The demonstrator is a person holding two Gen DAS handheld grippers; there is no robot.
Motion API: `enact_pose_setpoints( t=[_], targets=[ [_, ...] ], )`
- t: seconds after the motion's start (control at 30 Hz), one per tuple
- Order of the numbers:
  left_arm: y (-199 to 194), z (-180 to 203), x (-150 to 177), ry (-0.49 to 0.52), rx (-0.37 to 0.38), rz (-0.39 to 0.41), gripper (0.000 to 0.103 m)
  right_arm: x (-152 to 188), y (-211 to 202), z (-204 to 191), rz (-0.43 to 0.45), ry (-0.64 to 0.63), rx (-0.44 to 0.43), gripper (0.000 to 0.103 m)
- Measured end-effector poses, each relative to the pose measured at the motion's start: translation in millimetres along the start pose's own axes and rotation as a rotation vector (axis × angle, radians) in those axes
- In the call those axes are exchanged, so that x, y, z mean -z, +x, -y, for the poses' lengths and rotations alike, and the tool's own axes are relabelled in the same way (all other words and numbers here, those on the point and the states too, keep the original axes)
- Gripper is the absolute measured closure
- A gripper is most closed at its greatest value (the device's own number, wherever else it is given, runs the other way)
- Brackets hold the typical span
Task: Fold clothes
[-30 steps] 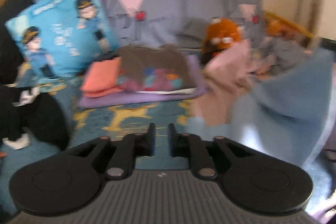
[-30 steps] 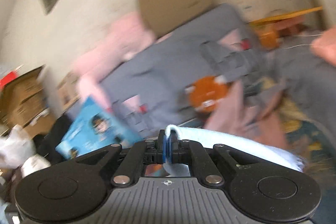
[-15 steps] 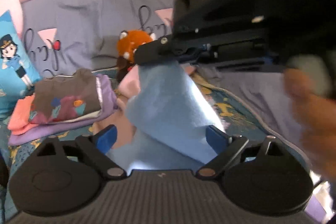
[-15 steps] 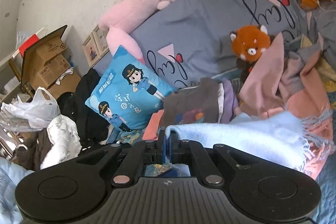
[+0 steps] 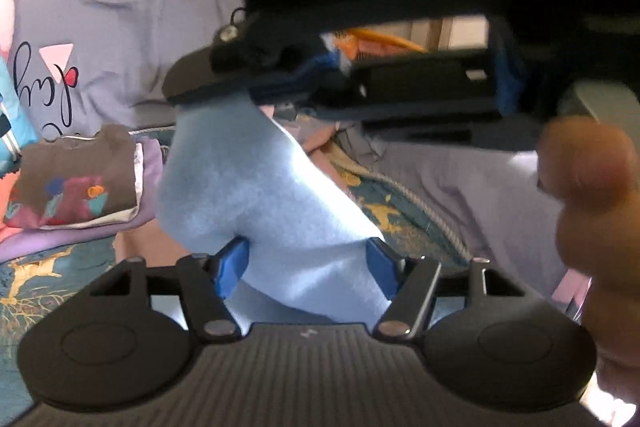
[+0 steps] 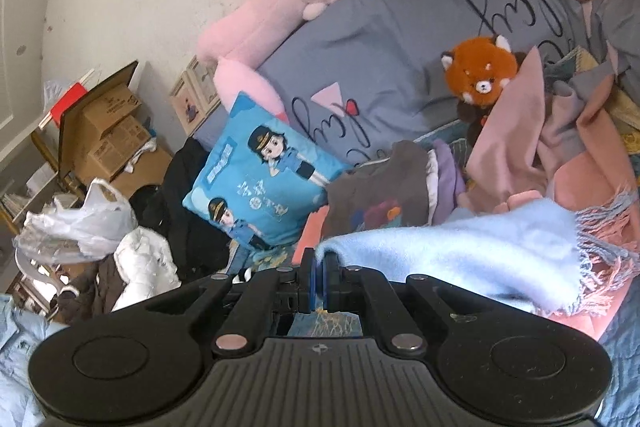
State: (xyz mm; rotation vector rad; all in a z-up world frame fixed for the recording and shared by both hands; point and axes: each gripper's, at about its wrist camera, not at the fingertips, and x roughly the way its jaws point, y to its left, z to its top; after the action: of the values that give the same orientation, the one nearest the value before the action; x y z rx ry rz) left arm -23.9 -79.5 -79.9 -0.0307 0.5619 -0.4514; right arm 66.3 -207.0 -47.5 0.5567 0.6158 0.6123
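Both wrist cameras are looking along their fingers, close over the bed [image 6: 400, 39], sharing the blue scarf [image 5: 256, 195] and brown shirt [image 6: 380, 195].

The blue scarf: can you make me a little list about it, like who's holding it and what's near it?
item: light blue scarf with fringe
right gripper: fingers shut on the scarf's edge
left gripper: fingers closing, scarf hanging between them, not yet pinched
folded pile: brown top uppermost, behind the scarf
toy: orange plush on the grey bedding
pillow: blue cartoon pillow, left of the pile
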Motion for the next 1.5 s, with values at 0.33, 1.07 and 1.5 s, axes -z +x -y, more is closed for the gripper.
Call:
enact_pose_setpoints(
  t=[0.33, 1.07, 1.5],
  targets=[
    [20, -4, 0, -0.046, -0.195, -0.094, 0.093, 12, -6, 7, -0.019, 0.055, -0.03, 0.099],
    [-127, -228, -25, -0.3, -0.833, 0.221, 0.094, 54, -62, 118, 0.079, 0.059, 0.484, 0.066],
    [-252, -342, 8, -0.434, -1.157, 0.294, 0.094, 67, 23, 213, 0.04, 0.342, 0.695, 0.034]
  ],
)
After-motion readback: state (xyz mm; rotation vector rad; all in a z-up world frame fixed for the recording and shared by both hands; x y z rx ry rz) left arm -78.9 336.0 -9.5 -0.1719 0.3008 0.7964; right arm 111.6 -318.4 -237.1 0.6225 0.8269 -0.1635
